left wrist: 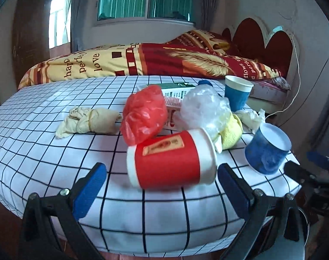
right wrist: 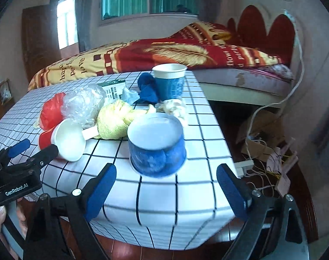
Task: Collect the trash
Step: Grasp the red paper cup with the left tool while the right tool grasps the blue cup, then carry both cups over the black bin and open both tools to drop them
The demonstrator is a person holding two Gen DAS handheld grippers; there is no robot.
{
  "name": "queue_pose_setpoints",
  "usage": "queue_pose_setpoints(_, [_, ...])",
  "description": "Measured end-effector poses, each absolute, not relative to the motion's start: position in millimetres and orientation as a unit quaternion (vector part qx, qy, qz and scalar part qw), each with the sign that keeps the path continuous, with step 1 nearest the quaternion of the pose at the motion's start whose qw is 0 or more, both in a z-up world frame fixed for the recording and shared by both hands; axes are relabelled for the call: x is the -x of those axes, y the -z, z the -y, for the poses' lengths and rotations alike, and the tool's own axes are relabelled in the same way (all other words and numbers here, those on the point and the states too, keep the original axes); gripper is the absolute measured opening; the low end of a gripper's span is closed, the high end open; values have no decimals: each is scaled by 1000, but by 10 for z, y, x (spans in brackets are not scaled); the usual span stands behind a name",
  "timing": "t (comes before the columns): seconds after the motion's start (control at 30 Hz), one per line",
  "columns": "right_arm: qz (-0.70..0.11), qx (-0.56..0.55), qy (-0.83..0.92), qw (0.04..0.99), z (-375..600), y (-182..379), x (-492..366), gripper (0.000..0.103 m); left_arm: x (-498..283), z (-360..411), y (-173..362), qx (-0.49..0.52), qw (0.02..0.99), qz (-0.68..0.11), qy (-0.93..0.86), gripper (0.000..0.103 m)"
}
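Here, in the left wrist view, the left gripper (left wrist: 162, 186) stands wide open and empty, the red cup (left wrist: 171, 158) lying crosswise just ahead. In the right wrist view, the right gripper (right wrist: 166, 186), also open and empty, faces the tipped blue cup (right wrist: 157, 145).

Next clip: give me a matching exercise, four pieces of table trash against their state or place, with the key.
Things:
1. red paper cup
2. near blue cup
3. far blue cup
4. red plastic bag

States:
A. upright at the table's far corner
B. on its side, ahead of the open left tongs
C. crumpled, behind the red paper cup
D. tipped toward the camera, ahead of the open right tongs

Pairs: 1-B, 2-D, 3-A, 4-C
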State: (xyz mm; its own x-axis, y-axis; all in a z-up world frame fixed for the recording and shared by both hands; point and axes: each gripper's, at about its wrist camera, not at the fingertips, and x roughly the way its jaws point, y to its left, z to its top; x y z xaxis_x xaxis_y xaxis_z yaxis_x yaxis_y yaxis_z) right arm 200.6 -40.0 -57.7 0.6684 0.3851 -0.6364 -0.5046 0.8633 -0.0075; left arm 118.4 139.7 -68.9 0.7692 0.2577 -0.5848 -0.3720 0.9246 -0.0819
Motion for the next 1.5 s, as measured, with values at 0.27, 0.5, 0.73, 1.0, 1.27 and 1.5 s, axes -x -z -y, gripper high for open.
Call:
queue_pose_setpoints(0.27, [-330,106,-265,900,177,716,-2306,95,-1329,-1435,745,97,937,-300,-149,90])
queue_pose_setpoints(0.5, [-336,95,-270,897,121,756,-2436,77,-1304,-1459,762,95,940,-302,-128,86])
queue_pose_setpoints(0.73, [-302,96,-279,907,218,601,-2131,76,-1137,-1340,683,81,947,-290,-112,85])
queue_pose_setpoints(1.0, [-291,89,-263,916,531,480,-1910,77,-1016,-1232,641,75,948,-289,-105,85])
queue_pose_setpoints(1.27, [-284,71,-233,927,994,385,-1706,77,-960,-1053,614,70,952,-287,-82,85])
queue_pose_setpoints(1.5, [-280,47,-181,942,1692,353,-1498,77,-969,-613,530,46,959,-277,-27,85])
